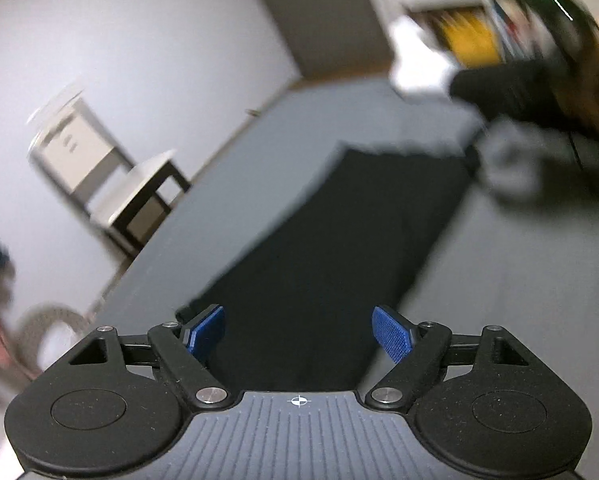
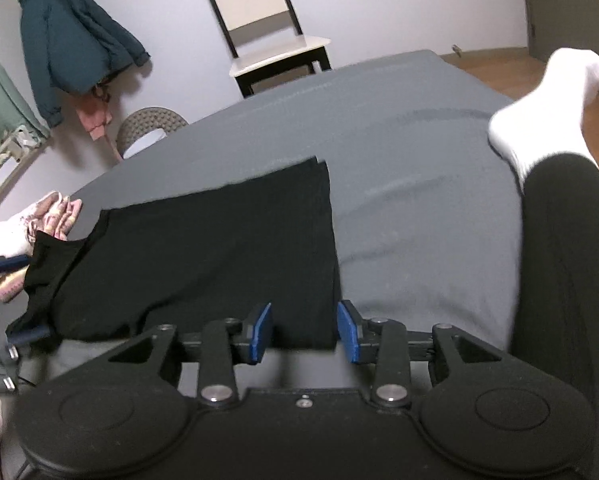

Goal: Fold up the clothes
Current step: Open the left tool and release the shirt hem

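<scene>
Folding the black garment (image 2: 203,248) well, I judge, means taking both near corners level and carrying them over evenly, so the edges meet. It lies flat on the grey bed (image 2: 399,128), centre frame in both views. The right claw (image 2: 304,330) stands open, straddling the garment's lower right corner; the left claw (image 1: 298,334) gapes wide above the cloth, gripping nothing. Only the right view shows the pink clothes (image 2: 55,212) at left and the rumpled sleeve; the left view is blurred.
</scene>
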Demonstrator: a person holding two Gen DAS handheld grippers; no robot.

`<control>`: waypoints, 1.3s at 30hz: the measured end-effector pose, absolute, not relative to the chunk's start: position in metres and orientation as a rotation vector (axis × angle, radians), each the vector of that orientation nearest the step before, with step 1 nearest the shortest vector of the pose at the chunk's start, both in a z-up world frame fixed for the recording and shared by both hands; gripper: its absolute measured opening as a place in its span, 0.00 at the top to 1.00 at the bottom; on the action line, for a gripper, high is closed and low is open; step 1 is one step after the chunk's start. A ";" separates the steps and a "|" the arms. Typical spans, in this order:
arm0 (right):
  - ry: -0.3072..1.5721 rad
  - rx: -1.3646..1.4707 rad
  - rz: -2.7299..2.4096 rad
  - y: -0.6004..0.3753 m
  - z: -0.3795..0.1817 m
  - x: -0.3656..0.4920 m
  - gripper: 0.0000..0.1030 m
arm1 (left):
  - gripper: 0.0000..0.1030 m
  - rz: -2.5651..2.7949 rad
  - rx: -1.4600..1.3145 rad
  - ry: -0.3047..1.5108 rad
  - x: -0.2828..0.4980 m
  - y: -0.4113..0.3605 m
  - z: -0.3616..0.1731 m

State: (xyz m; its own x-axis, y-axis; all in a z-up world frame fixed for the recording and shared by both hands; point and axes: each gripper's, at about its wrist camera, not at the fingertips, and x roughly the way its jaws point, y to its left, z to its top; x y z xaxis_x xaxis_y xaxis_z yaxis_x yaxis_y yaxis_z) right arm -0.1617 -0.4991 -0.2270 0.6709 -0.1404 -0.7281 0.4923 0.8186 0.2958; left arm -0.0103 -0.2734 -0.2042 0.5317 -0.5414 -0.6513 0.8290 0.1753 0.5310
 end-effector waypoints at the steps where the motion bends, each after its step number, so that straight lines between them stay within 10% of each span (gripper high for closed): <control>1: 0.780 0.487 -0.382 -0.496 -0.231 -0.160 0.66 | 0.21 -0.991 1.046 0.332 -0.018 -0.271 -0.211; 27: 0.871 0.108 -0.457 -0.470 -0.248 -0.143 0.95 | 0.21 -0.830 0.961 0.580 0.025 -0.242 -0.252; 29: 0.902 0.154 -0.466 -0.475 -0.254 -0.142 0.92 | 0.21 -0.831 0.964 0.585 0.022 -0.242 -0.251; 33: 0.873 0.337 -0.493 -0.493 -0.248 -0.156 0.52 | 0.21 -0.836 0.962 0.590 0.022 -0.240 -0.247; 39: 0.692 0.727 -0.397 -0.519 -0.235 -0.181 0.50 | 0.21 -0.819 0.912 0.591 0.026 -0.228 -0.229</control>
State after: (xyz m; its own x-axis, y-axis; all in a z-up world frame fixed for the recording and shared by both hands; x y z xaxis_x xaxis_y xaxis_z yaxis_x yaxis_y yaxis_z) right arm -0.1812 -0.5191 -0.2348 0.7111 -0.0963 -0.6965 0.5526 0.6890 0.4689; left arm 0.0261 -0.2279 -0.2288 0.5639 -0.3585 -0.7440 0.8192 0.3572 0.4488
